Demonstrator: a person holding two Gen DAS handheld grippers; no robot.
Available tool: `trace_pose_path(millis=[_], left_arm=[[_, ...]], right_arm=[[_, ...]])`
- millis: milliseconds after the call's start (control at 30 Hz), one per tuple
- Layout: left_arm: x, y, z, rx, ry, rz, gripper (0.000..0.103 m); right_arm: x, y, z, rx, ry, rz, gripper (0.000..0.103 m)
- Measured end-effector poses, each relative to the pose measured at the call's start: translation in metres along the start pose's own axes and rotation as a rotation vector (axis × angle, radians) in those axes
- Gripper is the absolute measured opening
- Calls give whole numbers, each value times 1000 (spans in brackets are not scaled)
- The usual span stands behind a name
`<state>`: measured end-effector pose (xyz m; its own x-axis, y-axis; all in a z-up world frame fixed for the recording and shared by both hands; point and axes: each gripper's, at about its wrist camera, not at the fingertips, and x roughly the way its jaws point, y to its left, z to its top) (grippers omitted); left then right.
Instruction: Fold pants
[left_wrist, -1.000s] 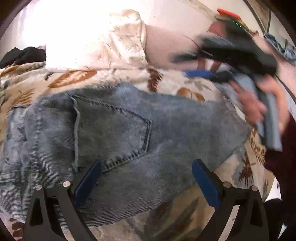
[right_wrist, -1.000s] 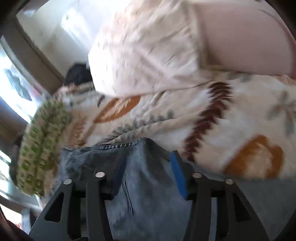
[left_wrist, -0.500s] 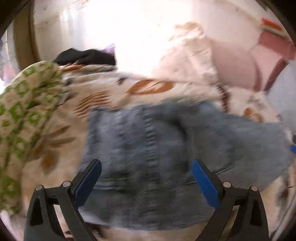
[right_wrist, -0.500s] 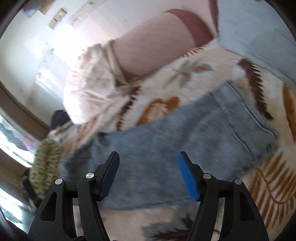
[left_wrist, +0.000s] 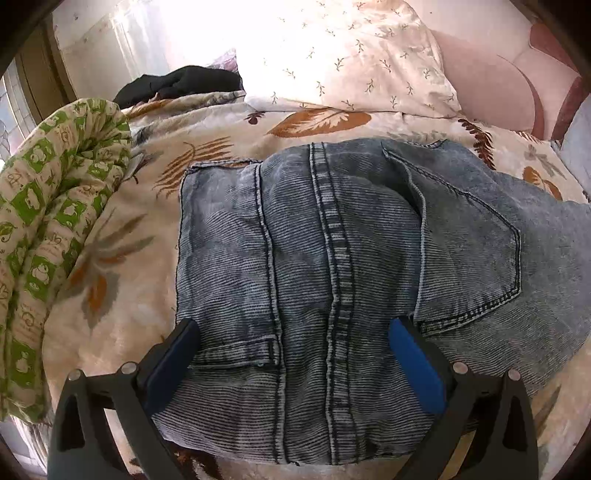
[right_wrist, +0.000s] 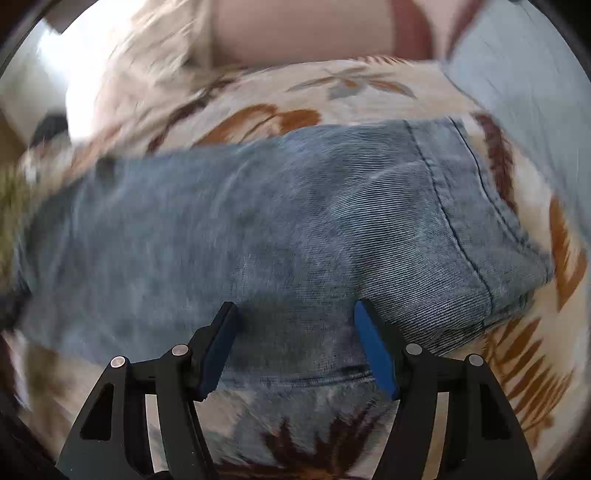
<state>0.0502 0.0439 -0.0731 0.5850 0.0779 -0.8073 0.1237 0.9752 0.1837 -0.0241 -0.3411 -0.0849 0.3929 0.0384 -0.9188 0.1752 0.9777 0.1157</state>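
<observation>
Denim pants (left_wrist: 332, 266) lie folded on the bed (left_wrist: 122, 266); my left gripper (left_wrist: 293, 354) and right gripper (right_wrist: 295, 339) hover open, holding nothing. Risk: pinching only the top layer, dragging the fold askew.

No text, label, brand, number or sign can be read in either view. The green-and-cream quilt (left_wrist: 55, 229), rolled up just left of the jeans (left_wrist: 332, 277), carries small printed marks between its green panda squares — they may be letters, but they are too small and distorted to make out.
</observation>
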Motion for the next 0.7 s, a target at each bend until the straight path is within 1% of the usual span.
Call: trace_pose_path(millis=[67, 167, 233, 300, 333, 367, 400, 433, 500, 533, 567, 633, 700], left_arm=[[-3, 0, -1, -16, -13, 2, 103], [-7, 2, -5, -43, -45, -1, 103], [-13, 3, -7, -50, -62, 9, 103], [-20, 4, -7, -59, -68, 39, 103], [-28, 3, -8, -73, -88, 57, 103], [-36, 2, -9, -81, -106, 63, 103], [-44, 0, -8, -85, -123, 62, 103], [-54, -5, -7, -84, -145, 56, 103], [-73, -19, 0, -61, -176, 20, 103], [-82, -31, 7, -32, -184, -10, 103], [-89, -42, 12, -7, -188, -28, 103], [-104, -68, 26, 58, -207, -60, 103], [-116, -99, 41, 128, -217, -100, 103]], right_arm=[[0, 0, -4, -20, -18, -11, 65], [-2, -5, -6, -49, -30, 6, 65], [-9, -8, -8, -27, -42, 31, 65], [-19, -18, -6, 43, -59, 83, 65], [-29, -29, -6, 113, -86, 133, 66], [-36, -36, -7, 161, -105, 170, 66], [-46, -49, -8, 232, -132, 229, 66], [-53, -62, -10, 299, -157, 277, 67], [-66, -95, -18, 463, -214, 390, 68], [-71, -116, -26, 565, -244, 472, 68], [-73, -131, -32, 640, -264, 528, 68], [-73, -169, -59, 855, -315, 642, 69], [-71, -190, -77, 978, -346, 691, 71]])
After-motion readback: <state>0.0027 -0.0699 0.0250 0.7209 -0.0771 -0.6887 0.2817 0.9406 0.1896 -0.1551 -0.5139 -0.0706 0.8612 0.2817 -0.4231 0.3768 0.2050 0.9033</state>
